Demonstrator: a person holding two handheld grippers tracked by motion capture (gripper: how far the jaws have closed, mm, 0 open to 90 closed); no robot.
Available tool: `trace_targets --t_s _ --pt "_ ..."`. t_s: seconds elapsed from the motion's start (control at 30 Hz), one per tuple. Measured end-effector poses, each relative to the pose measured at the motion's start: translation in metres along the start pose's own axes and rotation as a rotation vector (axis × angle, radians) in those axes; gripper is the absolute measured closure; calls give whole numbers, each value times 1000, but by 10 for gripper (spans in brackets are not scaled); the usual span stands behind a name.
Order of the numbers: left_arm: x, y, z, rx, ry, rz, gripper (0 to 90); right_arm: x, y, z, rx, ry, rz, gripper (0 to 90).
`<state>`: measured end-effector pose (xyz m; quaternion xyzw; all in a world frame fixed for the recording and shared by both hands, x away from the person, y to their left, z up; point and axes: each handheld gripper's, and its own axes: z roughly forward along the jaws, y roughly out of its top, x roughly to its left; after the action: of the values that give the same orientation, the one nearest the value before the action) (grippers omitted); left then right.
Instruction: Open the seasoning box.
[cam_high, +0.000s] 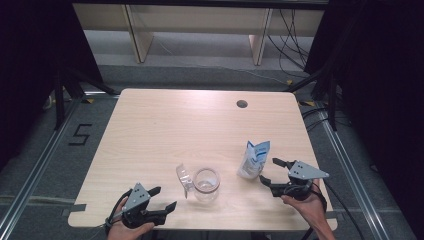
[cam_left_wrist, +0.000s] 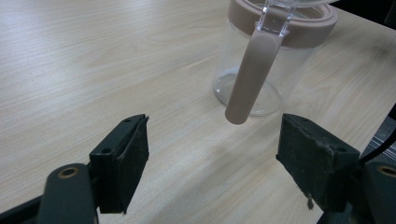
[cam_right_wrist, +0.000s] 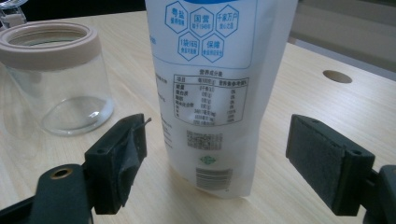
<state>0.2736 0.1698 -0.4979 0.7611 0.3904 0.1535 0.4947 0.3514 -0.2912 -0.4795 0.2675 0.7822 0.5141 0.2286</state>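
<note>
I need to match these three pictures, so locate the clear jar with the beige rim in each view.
High view: the jar stands near the front edge, centre, left of the white pouch.
Left gripper view: top right, handle hanging toward the camera.
Right gripper view: upper left, beside the pouch.
Shared landmark: the jar's beige rim.

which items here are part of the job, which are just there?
In the job:
- white pouch, upright, ahead of the open right hand-held gripper
- clear jar, lid open, near the open left hand-held gripper

Just there:
- table
- its cable hole
</note>
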Motion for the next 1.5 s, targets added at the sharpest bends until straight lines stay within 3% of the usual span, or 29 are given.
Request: trace_targets --t_s 0.1,0.2,0.27,0.3,0.37,0.4,0.5,0.53,0.57,0.6,0.73,0.8,0.87,1.0,1.03,1.07,1.13,1.2,1.3,1.4,1.43,1.5 --pt "0 0 0 1 -1 -1 244 -1 0 5 -1 6 2 189" --pt "0 0 0 0 1 -2 244 0 0 9 6 9 36 180" --pt "0 0 0 2 -1 0 244 -3 -1 13 -1 3 -3 175" --pt "0 0 0 2 -4 1 244 -3 0 14 4 25 -6 176" --pt "0 0 0 3 -1 1 244 -4 0 18 -17 17 4 174" --pt "0 0 0 4 -4 8 244 -2 -1 17 2 25 19 174" --pt "1 0 0 6 -4 18 244 -5 -1 21 -16 38 5 174" --pt "0 0 0 6 -4 17 244 -5 -1 23 -33 23 -1 174" --pt "0 0 0 6 -2 18 244 -5 -1 23 -16 38 9 173" --pt "0 0 0 8 -1 12 244 -4 -1 25 -34 46 17 173" --pt "-1 0 0 6 -4 10 244 -6 -1 30 -37 48 -1 177" --pt "-1 0 0 5 -5 7 244 -4 -1 32 -28 67 20 177" --pt "-1 0 0 6 -5 12 244 -6 -1 36 -42 87 6 178" --pt "-1 0 0 5 -6 8 244 -7 -1 41 -45 75 -4 190" --pt "-1 0 0 5 -6 8 244 -7 -1 42 -46 97 5 199" --pt "0 0 0 7 -6 15 244 -7 -1 43 -50 75 -3 206" --pt "-2 0 0 5 -5 6 244 -7 -2 44 -35 94 21 235" --pt "-2 0 0 6 -4 6 244 -8 -2 46 -64 77 8 285" --pt "-1 0 -1 12 -3 11 244 -6 -1 44 -31 94 31 309" --pt "-1 1 -1 11 -5 11 244 -4 -2 45 -57 62 9 330" --pt "-2 0 0 5 -10 8 244 -4 -1 45 -52 77 1 333" --pt "-2 0 0 12 -4 13 244 0 0 43 -31 39 34 338"
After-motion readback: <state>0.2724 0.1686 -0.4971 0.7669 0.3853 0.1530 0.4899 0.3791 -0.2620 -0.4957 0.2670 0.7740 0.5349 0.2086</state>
